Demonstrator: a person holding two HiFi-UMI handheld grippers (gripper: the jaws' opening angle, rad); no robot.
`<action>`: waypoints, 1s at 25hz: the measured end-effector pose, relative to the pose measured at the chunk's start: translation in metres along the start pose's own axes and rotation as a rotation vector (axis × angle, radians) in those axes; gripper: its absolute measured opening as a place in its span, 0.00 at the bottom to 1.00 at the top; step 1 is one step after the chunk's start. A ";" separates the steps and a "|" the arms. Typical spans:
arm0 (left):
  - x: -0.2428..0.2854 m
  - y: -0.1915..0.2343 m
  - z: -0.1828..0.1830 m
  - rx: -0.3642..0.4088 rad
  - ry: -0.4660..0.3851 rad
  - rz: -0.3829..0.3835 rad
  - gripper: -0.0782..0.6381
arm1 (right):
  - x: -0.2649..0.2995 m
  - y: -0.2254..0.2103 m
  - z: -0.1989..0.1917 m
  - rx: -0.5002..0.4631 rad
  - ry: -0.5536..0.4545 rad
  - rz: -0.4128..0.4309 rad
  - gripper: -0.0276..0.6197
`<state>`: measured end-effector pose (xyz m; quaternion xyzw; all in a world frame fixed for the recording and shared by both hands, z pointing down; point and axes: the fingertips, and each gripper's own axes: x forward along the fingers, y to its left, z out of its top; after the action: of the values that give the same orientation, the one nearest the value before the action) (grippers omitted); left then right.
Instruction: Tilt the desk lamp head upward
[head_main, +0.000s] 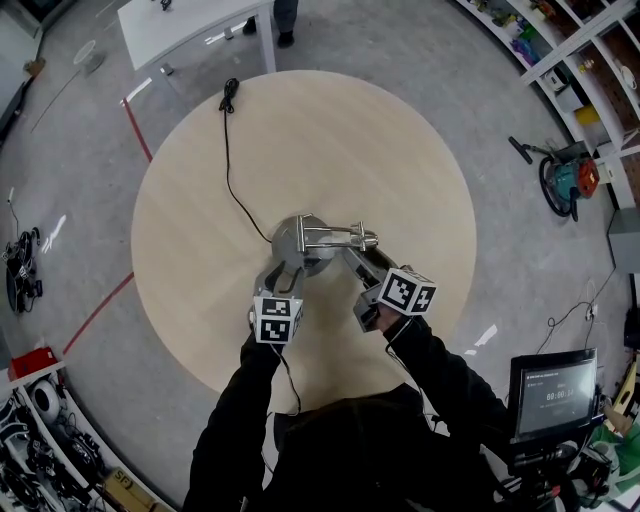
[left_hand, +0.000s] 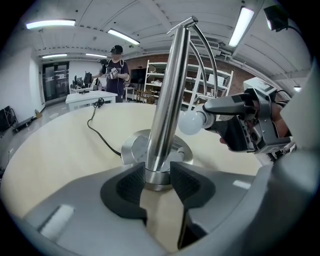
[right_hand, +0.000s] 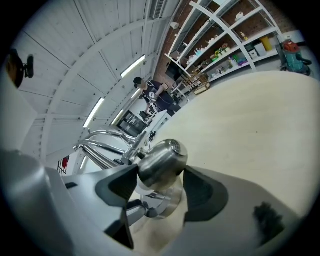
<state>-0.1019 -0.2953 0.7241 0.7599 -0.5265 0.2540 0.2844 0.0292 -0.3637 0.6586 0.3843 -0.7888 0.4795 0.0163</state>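
Observation:
A chrome desk lamp stands mid-table, its round base on the round wooden table. My left gripper is shut on the foot of the lamp's upright post, with a pad pressed against each side. The post leans up and away to curved arms. My right gripper is shut on the rounded chrome lamp head. In the left gripper view the right gripper holds the head at the right, and the white bulb points towards the post.
The lamp's black cord runs across the table to its far edge. A person stands beyond by a white table. Shelves and a vacuum are at the right, and a monitor is near my right arm.

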 end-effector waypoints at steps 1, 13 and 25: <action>0.002 0.002 0.001 -0.005 0.003 -0.003 0.34 | 0.001 0.000 0.002 -0.002 0.002 -0.009 0.50; 0.022 0.012 -0.007 0.000 0.038 0.014 0.33 | -0.009 -0.010 0.032 -0.101 -0.047 -0.072 0.49; 0.033 0.012 -0.004 -0.004 0.029 0.026 0.38 | -0.030 -0.014 0.069 -0.307 -0.099 -0.144 0.48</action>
<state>-0.1034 -0.3171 0.7518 0.7487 -0.5326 0.2676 0.2900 0.0827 -0.4023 0.6196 0.4557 -0.8231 0.3315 0.0702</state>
